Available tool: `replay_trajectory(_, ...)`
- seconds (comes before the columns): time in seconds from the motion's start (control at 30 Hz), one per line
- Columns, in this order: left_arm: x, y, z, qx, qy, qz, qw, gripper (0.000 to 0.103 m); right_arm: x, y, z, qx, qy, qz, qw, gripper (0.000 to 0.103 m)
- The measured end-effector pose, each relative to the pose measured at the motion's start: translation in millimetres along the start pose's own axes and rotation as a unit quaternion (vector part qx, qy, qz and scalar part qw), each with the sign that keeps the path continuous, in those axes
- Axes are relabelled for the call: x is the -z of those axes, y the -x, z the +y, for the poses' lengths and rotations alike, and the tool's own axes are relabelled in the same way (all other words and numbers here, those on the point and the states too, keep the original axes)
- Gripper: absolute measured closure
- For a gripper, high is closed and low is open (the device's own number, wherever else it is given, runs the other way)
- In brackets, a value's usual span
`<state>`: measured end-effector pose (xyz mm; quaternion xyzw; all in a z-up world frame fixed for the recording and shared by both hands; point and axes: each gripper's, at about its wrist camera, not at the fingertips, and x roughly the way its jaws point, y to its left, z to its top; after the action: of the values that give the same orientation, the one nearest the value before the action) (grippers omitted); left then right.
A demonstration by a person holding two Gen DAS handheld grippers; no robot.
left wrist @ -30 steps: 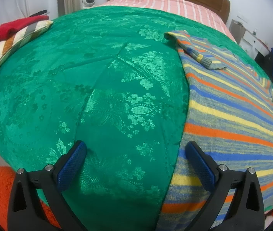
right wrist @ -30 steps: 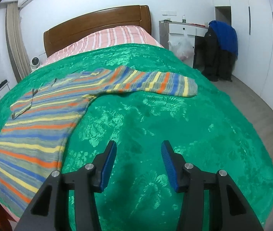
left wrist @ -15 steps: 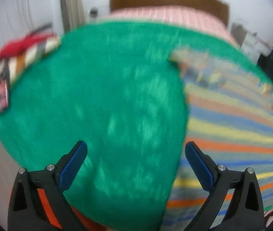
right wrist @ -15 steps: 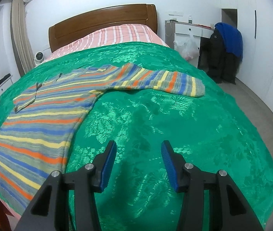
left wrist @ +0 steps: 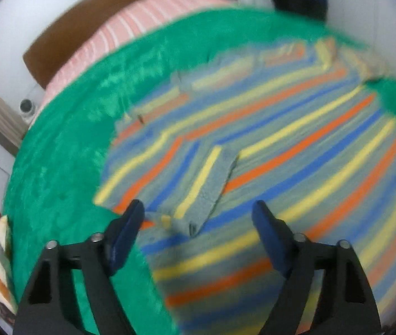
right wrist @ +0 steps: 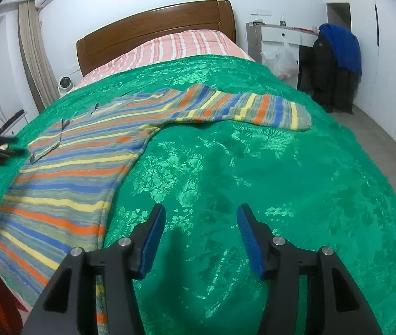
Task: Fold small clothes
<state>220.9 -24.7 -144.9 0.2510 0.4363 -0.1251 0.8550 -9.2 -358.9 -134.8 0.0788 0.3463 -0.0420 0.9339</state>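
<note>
Left gripper (left wrist: 198,217) just swung from bare green bedspread (right wrist: 253,167) over the striped sweater's (right wrist: 86,150) folded sleeve, both grippers spread wide and empty, so a grab looks next.

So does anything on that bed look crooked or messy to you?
The striped sweater is lopsided: one sleeve stretches flat across the green bedspread, the other is folded over the body. Nothing looks spilled or damaged.
</note>
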Motion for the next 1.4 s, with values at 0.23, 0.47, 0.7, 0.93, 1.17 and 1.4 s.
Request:
replay_trajectory(0.23, 1.1, -13.5, 59.9, 0.055, 0.155, 0.004, 0.9864, 0.1, 0.6, -0.1, -7.3, -0.01, -0.018, 0.003, 1.0, 0.047)
replay_trajectory(0.47, 55.1, 30.4, 236.3, -0.037, 0.425, -0.025, 0.9041, 0.1, -0.3, -5.3, -9.9, -0.017, -0.029, 0.009, 0.999, 0.047)
replay_trajectory(0.7, 117.8, -1.1, 280.7, -0.048, 0.505, 0.032, 0.861, 0.101, 2.8, -12.0, 3.6, -0.012, -0.001, 0.021, 1.0, 0.047)
replay_trajectory(0.93, 150.8, -15.1, 289.9, -0.042, 0.534, 0.053, 0.843, 0.101, 5.9, -15.9, 9.0, -0.007, 0.012, 0.03, 0.999, 0.047)
replay_trajectory(1.17, 181.0, -23.5, 305.5, -0.045, 0.572, 0.067, 0.8164, 0.099, 5.4, -16.9, 7.6, -0.008, 0.009, 0.032, 0.999, 0.047)
replay_trajectory(1.4, 187.4, 10.5, 303.9, -0.066, 0.56, 0.02, 0.8256, 0.071, 5.3, -20.2, 7.9, -0.012, 0.009, 0.035, 0.999, 0.047)
